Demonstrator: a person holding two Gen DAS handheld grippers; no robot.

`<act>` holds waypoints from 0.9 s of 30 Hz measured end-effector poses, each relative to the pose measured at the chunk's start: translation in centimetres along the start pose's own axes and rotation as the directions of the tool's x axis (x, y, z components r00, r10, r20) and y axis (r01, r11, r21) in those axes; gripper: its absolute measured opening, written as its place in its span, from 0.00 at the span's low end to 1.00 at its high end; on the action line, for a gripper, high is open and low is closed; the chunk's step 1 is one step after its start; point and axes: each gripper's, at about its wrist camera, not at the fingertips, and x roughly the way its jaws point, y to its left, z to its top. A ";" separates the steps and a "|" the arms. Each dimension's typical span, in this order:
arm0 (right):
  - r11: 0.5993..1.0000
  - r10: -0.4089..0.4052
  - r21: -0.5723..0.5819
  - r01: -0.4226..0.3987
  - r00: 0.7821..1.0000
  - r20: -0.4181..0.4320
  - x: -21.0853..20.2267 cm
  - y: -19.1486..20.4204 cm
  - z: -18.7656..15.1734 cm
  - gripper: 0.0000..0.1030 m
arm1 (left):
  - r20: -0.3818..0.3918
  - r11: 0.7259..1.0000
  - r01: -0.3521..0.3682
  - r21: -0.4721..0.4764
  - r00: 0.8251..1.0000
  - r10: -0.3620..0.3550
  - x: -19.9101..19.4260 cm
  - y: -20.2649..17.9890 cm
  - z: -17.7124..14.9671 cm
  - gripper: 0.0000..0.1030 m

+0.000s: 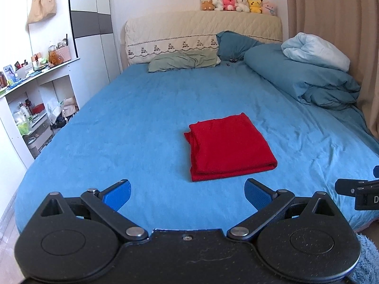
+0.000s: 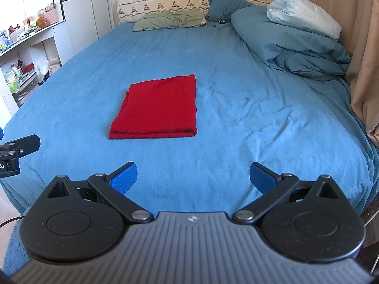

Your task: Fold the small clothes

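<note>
A red garment (image 1: 228, 145) lies folded into a neat rectangle on the blue bed sheet (image 1: 132, 127), a little beyond the near edge. It also shows in the right wrist view (image 2: 157, 108). My left gripper (image 1: 187, 193) is open and empty, held near the bed's front edge, short of the garment. My right gripper (image 2: 193, 177) is open and empty, also short of the garment and to its right. Part of the right gripper shows at the right edge of the left wrist view (image 1: 360, 193), and part of the left gripper at the left edge of the right wrist view (image 2: 16, 151).
A bunched blue duvet (image 1: 305, 75) with a pale blue bundle (image 1: 315, 49) lies at the far right. Pillows (image 1: 182, 60) and plush toys (image 1: 239, 4) sit at the headboard. Cluttered white shelves (image 1: 35, 94) stand left of the bed. A beige curtain (image 1: 343, 23) hangs right.
</note>
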 end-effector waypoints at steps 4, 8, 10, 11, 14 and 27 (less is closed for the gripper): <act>1.000 -0.004 0.005 0.004 1.000 0.000 0.0 0.1 0.0 1.00 | -0.001 1.000 0.007 -0.005 1.000 -0.007 0.0 0.2 0.0 1.00; 1.000 -0.001 0.004 0.001 1.000 0.000 0.1 -0.2 0.1 1.00 | 0.001 1.000 0.005 -0.008 1.000 -0.005 0.0 0.1 0.0 1.00; 1.000 0.000 0.004 0.000 1.000 -0.001 0.1 -0.2 0.1 1.00 | 0.002 1.000 0.006 -0.008 1.000 -0.006 0.0 0.3 0.0 1.00; 1.000 -0.001 0.004 0.001 1.000 -0.001 0.1 -0.1 0.1 1.00 | 0.004 1.000 0.007 -0.010 1.000 -0.007 -0.1 0.3 0.0 1.00; 1.000 -0.001 0.005 0.001 1.000 0.000 0.1 -0.2 0.0 1.00 | 0.007 1.000 0.010 -0.014 1.000 -0.010 -0.3 0.5 0.0 1.00; 1.000 -0.001 0.006 0.001 1.000 0.000 0.0 0.0 0.0 1.00 | 0.019 1.000 0.007 -0.024 1.000 -0.007 -0.8 1.1 0.1 1.00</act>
